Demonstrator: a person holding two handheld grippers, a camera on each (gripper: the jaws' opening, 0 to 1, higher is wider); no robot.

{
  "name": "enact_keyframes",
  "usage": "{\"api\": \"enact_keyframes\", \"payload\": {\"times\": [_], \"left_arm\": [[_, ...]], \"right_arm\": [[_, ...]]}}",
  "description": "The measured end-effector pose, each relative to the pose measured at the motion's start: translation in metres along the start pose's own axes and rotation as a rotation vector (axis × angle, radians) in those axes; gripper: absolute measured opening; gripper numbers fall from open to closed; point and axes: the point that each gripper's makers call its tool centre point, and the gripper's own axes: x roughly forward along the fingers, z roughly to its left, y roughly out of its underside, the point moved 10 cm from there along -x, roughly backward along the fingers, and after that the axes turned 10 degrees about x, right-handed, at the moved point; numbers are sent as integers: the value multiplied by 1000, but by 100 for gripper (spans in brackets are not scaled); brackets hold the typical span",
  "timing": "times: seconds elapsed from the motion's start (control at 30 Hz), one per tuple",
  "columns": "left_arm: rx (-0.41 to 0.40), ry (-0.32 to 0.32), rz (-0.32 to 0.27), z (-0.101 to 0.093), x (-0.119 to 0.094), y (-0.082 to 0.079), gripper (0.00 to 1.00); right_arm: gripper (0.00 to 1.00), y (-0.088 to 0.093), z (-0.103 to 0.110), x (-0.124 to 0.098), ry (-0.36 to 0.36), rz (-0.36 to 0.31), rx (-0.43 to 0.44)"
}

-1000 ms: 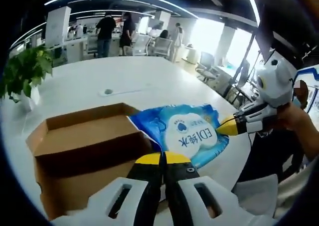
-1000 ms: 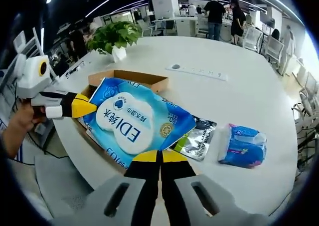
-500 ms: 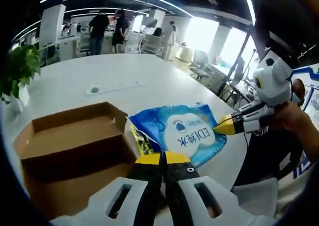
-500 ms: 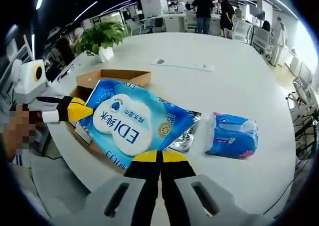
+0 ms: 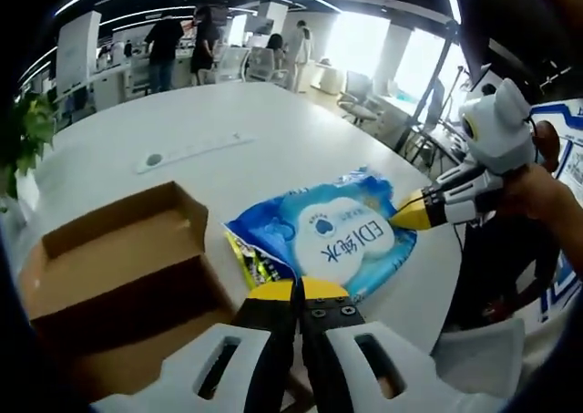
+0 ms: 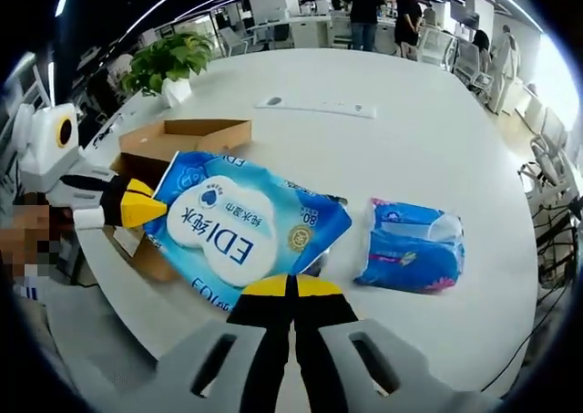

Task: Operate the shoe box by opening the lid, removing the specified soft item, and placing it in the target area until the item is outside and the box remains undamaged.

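Note:
A blue wipes pack (image 5: 335, 242) with a white label hangs between both grippers, just beside the open brown cardboard shoe box (image 5: 109, 267). My left gripper (image 5: 297, 290) is shut on the pack's near edge. My right gripper (image 5: 412, 216) pinches the opposite end, coming in from the right. In the right gripper view, my right gripper (image 6: 291, 287) is shut on the pack (image 6: 241, 229), and my left gripper (image 6: 146, 203) clamps its far end in front of the box (image 6: 178, 138). A yellow-green packet (image 5: 255, 263) peeks out under the pack.
A second blue soft pack (image 6: 410, 246) lies on the white round table (image 6: 392, 158) to the right. A potted plant (image 6: 168, 56) and a flat power strip (image 6: 314, 108) sit further back. People stand among desks and chairs far behind.
Both grippers have carried the wipes pack sideways off the box, over the table and closer to the second blue pack. Both stay shut on it.

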Motion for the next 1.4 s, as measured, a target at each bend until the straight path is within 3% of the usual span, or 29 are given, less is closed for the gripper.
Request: {"api": "enact_keyframes", "payload": {"times": [0.37, 0.77, 1.2, 1.4], "left_arm": [[80, -11, 62, 12, 26, -8, 0], [383, -35, 176, 13, 49, -8, 0], [574, -38, 247, 12, 69, -8, 0], [588, -35, 274, 13, 75, -6, 0]], "right_arm": [[0, -15, -18, 25, -22, 6, -21], [0, -22, -27, 52, -35, 41, -88], [0, -16, -37, 68, -23, 53, -84], [0, -14, -38, 74, -25, 41, -86]]}}
